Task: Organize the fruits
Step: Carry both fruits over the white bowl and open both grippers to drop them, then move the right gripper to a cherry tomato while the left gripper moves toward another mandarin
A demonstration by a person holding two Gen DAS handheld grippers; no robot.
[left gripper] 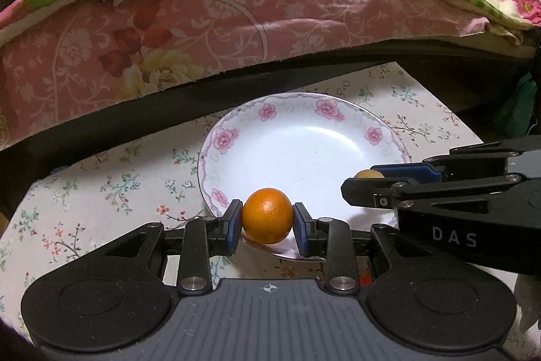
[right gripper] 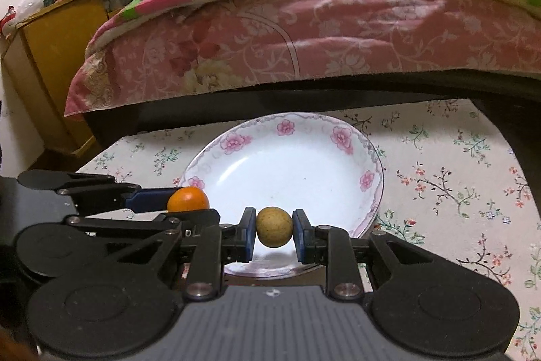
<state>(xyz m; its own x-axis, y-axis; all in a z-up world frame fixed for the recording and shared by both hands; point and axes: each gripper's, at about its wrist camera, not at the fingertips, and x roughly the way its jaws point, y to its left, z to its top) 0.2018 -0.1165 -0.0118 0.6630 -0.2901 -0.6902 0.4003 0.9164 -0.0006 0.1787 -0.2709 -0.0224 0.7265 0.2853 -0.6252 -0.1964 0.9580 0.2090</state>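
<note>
A white plate with pink flowers on its rim [left gripper: 270, 112] [right gripper: 341, 136] sits empty on a floral tablecloth. My left gripper [left gripper: 267, 222] is shut on an orange [left gripper: 267, 215] at the plate's near rim; the orange also shows in the right wrist view [right gripper: 187, 198]. My right gripper [right gripper: 274, 227] is shut on a small tan round fruit [right gripper: 274, 226] over the plate's near edge. In the left wrist view the right gripper [left gripper: 361, 180] reaches in from the right, the tan fruit [left gripper: 367, 174] partly hidden between its fingers.
The floral tablecloth [left gripper: 101, 192] [right gripper: 456, 185] covers the small table. A bed with a pink floral quilt [left gripper: 203, 22] [right gripper: 304, 39] stands just behind the table. A yellow wooden cabinet [right gripper: 50, 56] stands at the far left.
</note>
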